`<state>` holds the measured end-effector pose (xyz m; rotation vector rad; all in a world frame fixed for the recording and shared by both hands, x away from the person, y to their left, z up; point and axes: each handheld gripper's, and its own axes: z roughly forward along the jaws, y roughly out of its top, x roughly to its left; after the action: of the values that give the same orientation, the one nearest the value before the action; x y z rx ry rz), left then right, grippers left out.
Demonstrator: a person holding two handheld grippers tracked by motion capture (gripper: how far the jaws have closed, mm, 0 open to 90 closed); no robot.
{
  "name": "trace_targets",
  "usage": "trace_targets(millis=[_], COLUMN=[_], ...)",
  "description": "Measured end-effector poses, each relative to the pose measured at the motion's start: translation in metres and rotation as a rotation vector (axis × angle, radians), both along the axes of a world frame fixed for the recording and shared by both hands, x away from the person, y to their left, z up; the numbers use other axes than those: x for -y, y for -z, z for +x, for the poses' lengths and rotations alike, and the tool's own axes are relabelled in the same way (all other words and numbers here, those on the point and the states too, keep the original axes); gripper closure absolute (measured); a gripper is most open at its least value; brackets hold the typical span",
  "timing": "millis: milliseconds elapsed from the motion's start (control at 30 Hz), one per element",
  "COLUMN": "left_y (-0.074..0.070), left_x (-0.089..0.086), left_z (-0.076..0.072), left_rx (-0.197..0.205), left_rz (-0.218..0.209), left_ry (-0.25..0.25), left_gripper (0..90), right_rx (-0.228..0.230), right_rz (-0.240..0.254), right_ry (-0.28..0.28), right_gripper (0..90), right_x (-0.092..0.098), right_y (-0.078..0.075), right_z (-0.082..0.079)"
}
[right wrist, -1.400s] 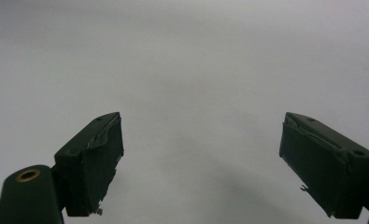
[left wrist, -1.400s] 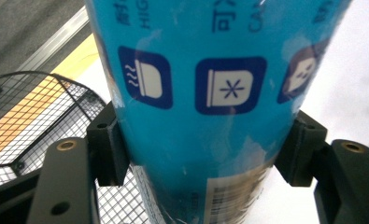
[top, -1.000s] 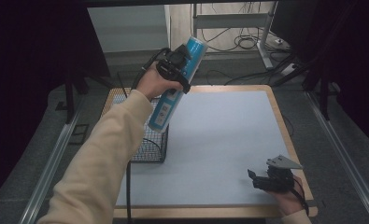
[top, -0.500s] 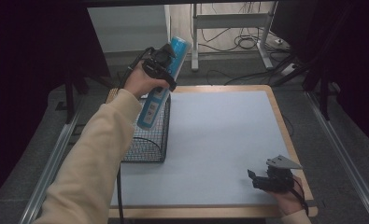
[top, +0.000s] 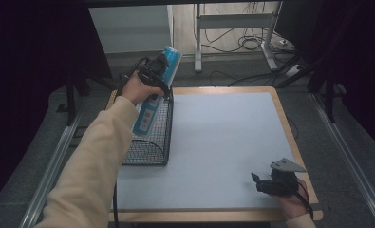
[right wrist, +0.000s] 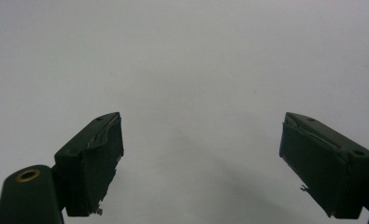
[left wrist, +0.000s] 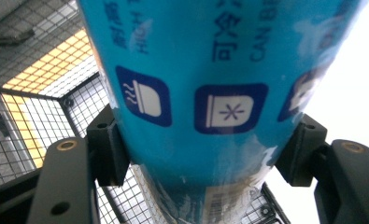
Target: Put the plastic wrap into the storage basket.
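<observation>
The left gripper (top: 156,76) clamps its fingers on the blue tube (top: 153,107), tilted lengthwise over the wire basket (top: 149,152); the right gripper (top: 269,183) rests open, well apart

Dim overall; dark edges; close-ups soft, slightly blurred

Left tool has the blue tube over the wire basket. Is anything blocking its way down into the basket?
Nothing visible does. The blue tube, clamped in the left tool, hangs tilted with its lower end already inside the wire basket. Through the mesh, the basket floor beneath it looks bare. The right tool sits open, far off at the table's near right corner.
</observation>
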<state>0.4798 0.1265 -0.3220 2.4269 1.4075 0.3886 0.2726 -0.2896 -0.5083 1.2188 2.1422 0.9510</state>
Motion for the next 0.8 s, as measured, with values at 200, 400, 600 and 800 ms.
trace_targets(millis=[200, 400, 600, 800], left_y=[0.014, 0.027, 0.045, 0.068], left_x=[-0.008, -0.013, -0.014, -0.013], left_z=[0.003, 0.007, 0.013, 0.025], left_rx=[-0.02, -0.039, -0.038, -0.064], left_rz=[-0.001, 0.023, 0.053, 0.06], left_ry=[-0.016, -0.03, -0.041, -0.051], left_gripper=[31.6, 31.6, 31.6, 31.6], right_rx=[-0.001, 0.001, 0.0, 0.008], right_rz=[0.0, 0.0, -0.005, -0.003], right_ry=[0.002, -0.005, -0.004, -0.001], right_gripper=[13.8, 13.8, 13.8, 13.8], right_x=[0.0, -0.001, -0.001, 0.0], right_y=[0.0, 0.0, 0.001, 0.0], right_z=[0.0, 0.0, 0.0, -0.001])
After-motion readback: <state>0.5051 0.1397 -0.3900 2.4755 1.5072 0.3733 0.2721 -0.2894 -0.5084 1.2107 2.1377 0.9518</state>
